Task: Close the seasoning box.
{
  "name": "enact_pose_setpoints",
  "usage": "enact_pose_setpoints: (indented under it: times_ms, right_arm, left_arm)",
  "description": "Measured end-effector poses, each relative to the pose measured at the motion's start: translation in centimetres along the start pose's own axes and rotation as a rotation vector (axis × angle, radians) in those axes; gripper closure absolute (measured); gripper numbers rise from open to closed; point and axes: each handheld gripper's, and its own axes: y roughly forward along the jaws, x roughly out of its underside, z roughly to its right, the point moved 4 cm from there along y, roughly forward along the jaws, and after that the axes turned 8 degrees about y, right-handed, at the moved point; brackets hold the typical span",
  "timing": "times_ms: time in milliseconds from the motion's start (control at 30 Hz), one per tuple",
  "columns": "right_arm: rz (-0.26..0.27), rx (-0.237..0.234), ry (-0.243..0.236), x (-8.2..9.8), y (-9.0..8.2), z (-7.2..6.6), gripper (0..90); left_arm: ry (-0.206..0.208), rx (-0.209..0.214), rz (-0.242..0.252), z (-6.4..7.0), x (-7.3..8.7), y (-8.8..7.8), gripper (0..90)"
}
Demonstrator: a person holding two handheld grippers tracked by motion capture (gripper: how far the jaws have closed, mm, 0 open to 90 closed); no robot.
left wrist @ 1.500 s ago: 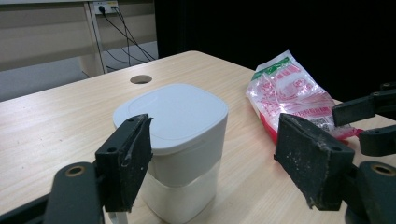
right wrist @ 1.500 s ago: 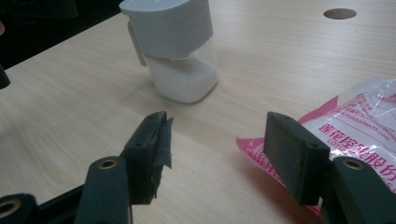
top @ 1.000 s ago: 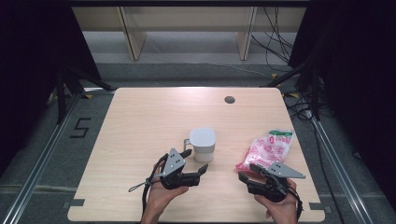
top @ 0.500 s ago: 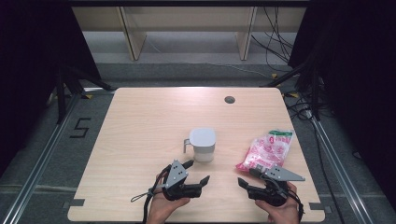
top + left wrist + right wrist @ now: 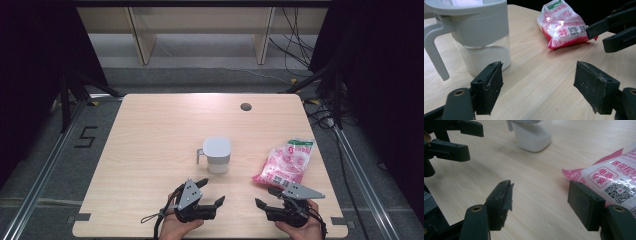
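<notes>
A clear jug with a white lid and handle stands mid-table and holds white powder. To its right lies a pink and white bag. My left gripper is open near the front edge, short of the jug, with nothing between its jaws. My right gripper is open just in front of the bag. Its jaws have just been opening, and only bare table lies between them. The bag's corner sits beside the right jaw. Each gripper view shows the other gripper to the side.
The wooden table has a small dark hole at the far right. Metal rails run along both sides on the floor. Cables lie behind the table at the right.
My left gripper has drawn back from the jug toward the front edge and sunk lower. The right hand has barely moved, and its jaws stand slightly wider.
</notes>
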Motion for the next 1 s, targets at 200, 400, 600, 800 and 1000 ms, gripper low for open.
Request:
enact_pose_setpoints:
  times_ms: [200, 400, 600, 800, 1000]
  right_arm:
    - [-0.022, 0.003, -0.013, 0.5, -0.2, 0.0, 35.6]
    - [-0.039, 0.013, 0.004, 0.9, -0.5, -0.4, 34.9]
    - [-0.035, 0.012, -0.019, 1.2, -0.8, -0.2, 34.5]
    - [-0.042, 0.008, -0.021, 1.4, -1.0, -0.1, 34.3]
    - [-0.037, 0.001, -0.022, 1.4, -1.0, -0.1, 34.3]
  left_arm:
    - [0.007, 0.007, -0.009, 0.7, 0.1, -0.1, 22.1]
    - [0.008, 0.008, -0.015, 0.9, 0.4, -0.1, 22.1]
    - [0.0, -0.004, -0.022, 0.7, 0.6, -0.4, 22.0]
    - [0.021, -0.005, -0.032, 0.5, 0.8, -0.3, 22.0]
    - [-0.006, 0.001, -0.008, 0.7, 0.8, -0.2, 22.0]
